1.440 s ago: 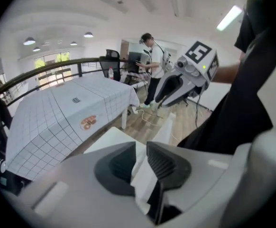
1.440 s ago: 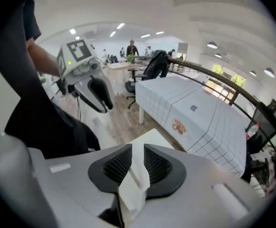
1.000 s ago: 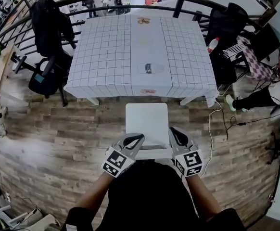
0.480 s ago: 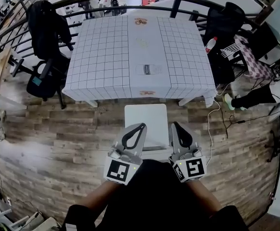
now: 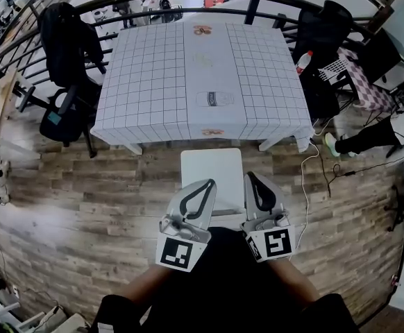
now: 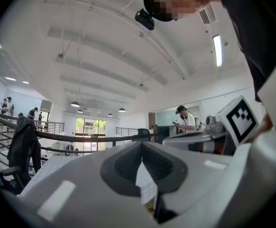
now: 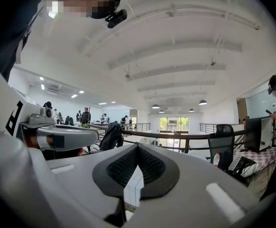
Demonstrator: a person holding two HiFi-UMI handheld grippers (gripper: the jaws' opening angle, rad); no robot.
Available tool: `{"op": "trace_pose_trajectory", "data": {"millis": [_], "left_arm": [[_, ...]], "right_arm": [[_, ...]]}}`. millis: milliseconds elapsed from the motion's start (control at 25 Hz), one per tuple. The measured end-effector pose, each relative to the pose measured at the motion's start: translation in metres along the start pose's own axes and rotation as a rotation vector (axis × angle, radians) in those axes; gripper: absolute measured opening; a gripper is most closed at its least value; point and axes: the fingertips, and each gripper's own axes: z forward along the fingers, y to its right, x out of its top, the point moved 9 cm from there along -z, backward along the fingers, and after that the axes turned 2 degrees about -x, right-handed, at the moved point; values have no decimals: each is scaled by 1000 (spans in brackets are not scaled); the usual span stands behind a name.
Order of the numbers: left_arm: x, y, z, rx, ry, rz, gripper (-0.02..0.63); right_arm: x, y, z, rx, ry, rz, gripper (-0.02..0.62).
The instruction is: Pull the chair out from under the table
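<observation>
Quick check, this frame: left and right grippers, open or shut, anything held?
Left gripper: jaws closed, holding nothing.
Right gripper: jaws closed, holding nothing.

White square chair seat [image 5: 212,165], centre: smooth, matt, plastic look. White grid-printed tablecloth [image 5: 153,82], 12 o'clock: matt cloth, soft folds along hanging edge. Brown plank floor [image 5: 77,207], 9 o'clock: wood grain, low sheen. Curved dark railing [image 5: 253,10], 12 o'clock: metal, faint gloss. Black jacket [image 5: 66,37], 10 o'clock: matt cloth. Left gripper [image 5: 209,182] and right gripper [image 5: 249,175], 6 o'clock: pale grey moulded plastic shells, smooth, matt. Black pads [image 7: 121,167]: finely ribbed, rubbery.
</observation>
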Motion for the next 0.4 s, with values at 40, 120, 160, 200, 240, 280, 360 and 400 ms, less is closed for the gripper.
{"op": "trace_pose_trajectory", "data": {"millis": [40, 120, 160, 200, 240, 280, 360, 400], "left_arm": [[2, 1, -2, 0, 2, 14, 9], [5, 0, -3, 2, 5, 38, 9], [6, -1, -4, -1, 4, 48, 9], [6, -3, -4, -1, 0, 42, 9], [4, -5, -5, 5, -4, 15, 9], [0, -5, -5, 13, -7, -17, 9], [-9, -3, -3, 30, -5, -66, 9], [-15, -2, -2, 38, -4, -85, 9]], "right_arm": [[2, -1, -2, -3, 2, 0, -3], [4, -1, -3, -5, 9, 3, -3], [4, -3, -2, -7, 14, 5, -3], [4, -5, -2, -9, 20, 8, -3], [3, -6, 0, -11, 23, 7, -3], [0, -7, 1, -11, 22, 3, -3], [-8, -5, 2, -7, 11, -11, -3], [-12, -3, 2, -4, 3, -19, -3]]}}
